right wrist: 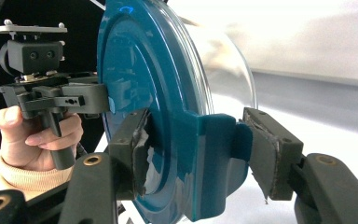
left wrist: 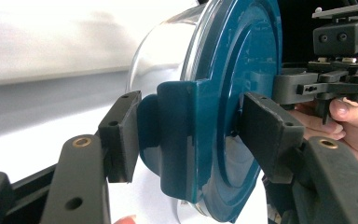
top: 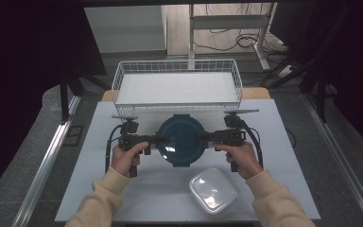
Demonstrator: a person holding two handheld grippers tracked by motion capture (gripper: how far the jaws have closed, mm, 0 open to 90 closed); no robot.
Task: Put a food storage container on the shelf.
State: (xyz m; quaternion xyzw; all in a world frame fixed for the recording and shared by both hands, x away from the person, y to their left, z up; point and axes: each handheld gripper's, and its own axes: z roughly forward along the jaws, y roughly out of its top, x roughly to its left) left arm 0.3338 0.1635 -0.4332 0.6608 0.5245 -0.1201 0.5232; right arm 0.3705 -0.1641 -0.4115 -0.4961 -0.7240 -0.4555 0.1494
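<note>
A: What is sitting at the left?
B: The left gripper point(top: 163, 139) is reaching in from the left side of the table point(top: 99, 142), with its jaws straddling the left clip of the teal lid point(top: 183, 137). In the left gripper view the pads point(left wrist: 121, 135) are lying just off the clip point(left wrist: 177, 140), so whether they are pinching it I cannot tell.

A: And the middle?
B: The lid is sitting on a glass bowl point(left wrist: 161, 51) at the table's centre, just in front of the wire basket point(top: 177, 87).

A: The right?
B: The right gripper point(top: 203, 138) is closing narrowly on the opposite clip point(right wrist: 214, 154), both pads pressing on it. A white container point(top: 212, 190) is lying near the front edge.
</note>
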